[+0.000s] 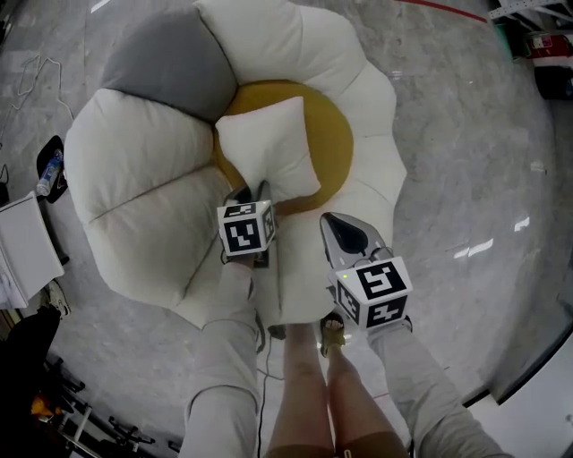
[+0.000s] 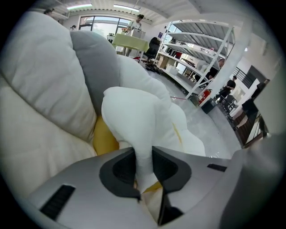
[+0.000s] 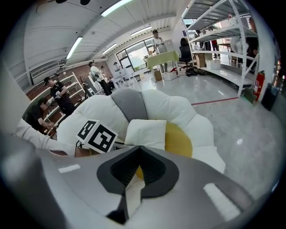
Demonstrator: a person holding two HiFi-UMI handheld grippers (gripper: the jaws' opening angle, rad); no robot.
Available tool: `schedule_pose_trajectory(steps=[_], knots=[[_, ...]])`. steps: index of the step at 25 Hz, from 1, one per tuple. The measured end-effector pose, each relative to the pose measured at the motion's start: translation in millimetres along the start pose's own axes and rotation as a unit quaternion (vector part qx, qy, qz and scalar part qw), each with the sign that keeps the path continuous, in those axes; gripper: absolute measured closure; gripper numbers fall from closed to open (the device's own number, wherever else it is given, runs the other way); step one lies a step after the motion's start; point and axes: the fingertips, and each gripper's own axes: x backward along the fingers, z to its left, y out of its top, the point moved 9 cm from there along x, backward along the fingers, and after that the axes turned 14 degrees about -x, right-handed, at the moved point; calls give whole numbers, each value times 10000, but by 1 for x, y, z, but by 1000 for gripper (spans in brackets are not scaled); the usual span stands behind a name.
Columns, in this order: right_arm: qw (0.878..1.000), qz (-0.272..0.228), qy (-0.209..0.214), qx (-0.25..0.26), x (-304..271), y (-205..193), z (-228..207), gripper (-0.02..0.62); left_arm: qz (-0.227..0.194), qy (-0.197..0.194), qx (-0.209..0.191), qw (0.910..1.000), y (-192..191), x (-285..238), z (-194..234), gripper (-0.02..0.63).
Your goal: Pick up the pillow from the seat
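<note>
A white square pillow (image 1: 267,148) lies on the yellow centre (image 1: 329,134) of a flower-shaped seat (image 1: 134,152) with white petals and one grey petal (image 1: 175,63). My left gripper (image 1: 253,190) reaches over the front petal to the pillow's near corner. In the left gripper view the pillow (image 2: 134,120) bulges above the left gripper (image 2: 144,166), whose pads pinch that corner. My right gripper (image 1: 335,222) hovers over the seat's front right petal, apart from the pillow (image 3: 147,133). The right gripper (image 3: 139,150) has its tips together and holds nothing.
The seat stands on a glossy grey floor with a red line (image 1: 448,9) at the back. Metal shelf racks (image 3: 232,36) line the right of the room, with a fire extinguisher (image 3: 258,91) beside them. A green table (image 3: 163,58) and standing people are far back. A bottle (image 1: 49,173) lies at the left.
</note>
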Motion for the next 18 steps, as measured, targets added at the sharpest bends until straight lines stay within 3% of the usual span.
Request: schedule_pose_trajectory(steps=[8,18], knots=[[9996,-229,-75,146,46,9,12,595,-242,-8,-156,9996,8,66,-26,526],[9983,-432,4,384,124,19,47,595,-531,-62,-308,9981,16,186,-64,526]])
